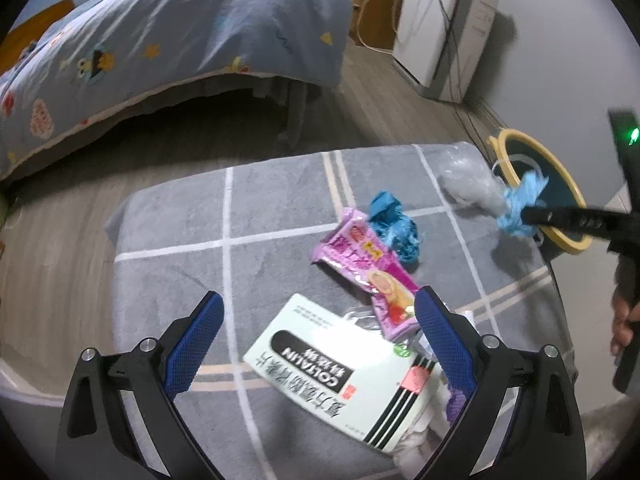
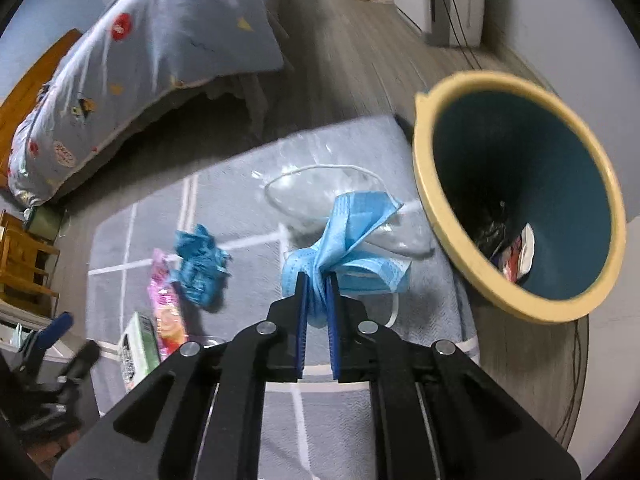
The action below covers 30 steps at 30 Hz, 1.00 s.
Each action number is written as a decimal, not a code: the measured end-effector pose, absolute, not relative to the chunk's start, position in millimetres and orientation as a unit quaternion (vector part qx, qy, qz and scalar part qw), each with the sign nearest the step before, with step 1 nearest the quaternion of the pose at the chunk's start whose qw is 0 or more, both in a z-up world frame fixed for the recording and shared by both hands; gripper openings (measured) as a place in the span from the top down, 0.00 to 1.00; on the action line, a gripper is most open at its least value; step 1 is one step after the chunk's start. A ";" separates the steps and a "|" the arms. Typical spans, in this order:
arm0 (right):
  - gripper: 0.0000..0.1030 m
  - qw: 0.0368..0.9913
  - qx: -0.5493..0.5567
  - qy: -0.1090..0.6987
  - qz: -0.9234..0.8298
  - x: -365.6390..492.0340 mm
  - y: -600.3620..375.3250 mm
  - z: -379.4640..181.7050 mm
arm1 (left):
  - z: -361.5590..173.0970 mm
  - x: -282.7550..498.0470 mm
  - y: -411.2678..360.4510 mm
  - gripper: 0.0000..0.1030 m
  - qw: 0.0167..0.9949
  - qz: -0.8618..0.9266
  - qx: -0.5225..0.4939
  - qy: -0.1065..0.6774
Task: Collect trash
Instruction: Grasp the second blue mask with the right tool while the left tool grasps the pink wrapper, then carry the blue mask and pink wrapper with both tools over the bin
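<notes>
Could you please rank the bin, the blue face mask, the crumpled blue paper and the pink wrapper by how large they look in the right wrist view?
1. bin, far the largest.
2. blue face mask, though being nearest the camera enlarges it.
3. crumpled blue paper and pink wrapper: too alike to rank.

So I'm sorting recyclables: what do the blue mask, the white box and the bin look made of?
Blue mask, pinched in the right tool: soft pleated nonwoven fabric, matte, folds limply. White box: printed card, slightly glossy, with flat faces and sharp edges. Bin: likely moulded plastic, smooth yellow rim, teal inside.
</notes>
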State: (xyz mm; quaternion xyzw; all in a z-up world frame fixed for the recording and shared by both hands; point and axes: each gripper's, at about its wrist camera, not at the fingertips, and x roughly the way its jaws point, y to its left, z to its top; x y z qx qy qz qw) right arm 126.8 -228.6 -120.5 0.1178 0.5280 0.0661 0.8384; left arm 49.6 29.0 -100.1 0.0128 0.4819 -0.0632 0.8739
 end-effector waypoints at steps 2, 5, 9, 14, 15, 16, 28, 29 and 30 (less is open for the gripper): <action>0.92 0.843 0.126 0.517 0.076 124.3 -228.8 -107.6 | -102.1 53.7 19.4 0.08 0.873 -0.078 0.023 0.482; 0.92 0.850 0.136 0.504 0.078 123.2 -232.1 -96.2 | -110.2 63.8 2.1 0.09 0.865 -0.102 0.041 0.489; 0.92 0.851 0.145 0.500 0.074 125.2 -235.6 -91.4 | -126.6 74.6 -14.4 0.14 0.851 -0.121 0.053 0.508; 0.92 0.850 0.146 0.500 0.076 130.6 -237.6 -90.6 | -157.4 87.9 -24.6 0.40 0.821 -0.130 0.059 0.553; 0.92 0.851 0.145 0.499 0.077 130.9 -237.4 -90.5 | -160.5 90.2 -24.0 0.50 0.818 -0.129 0.052 0.558; 0.92 0.851 0.144 0.498 0.079 131.7 -236.6 -89.8 | -162.4 91.5 -23.5 0.56 0.817 -0.128 0.049 0.561; 0.92 0.855 0.131 0.493 0.097 133.2 -228.0 -77.6 | -138.8 89.1 -18.0 0.90 0.837 -0.127 0.042 0.531; 0.92 0.856 0.131 0.491 0.097 132.7 -228.5 -75.9 | -133.9 88.1 -17.5 0.90 0.840 -0.126 0.044 0.526; 0.92 0.856 0.133 0.490 0.096 131.9 -229.4 -73.7 | -128.7 86.9 -15.7 0.90 0.843 -0.127 0.044 0.522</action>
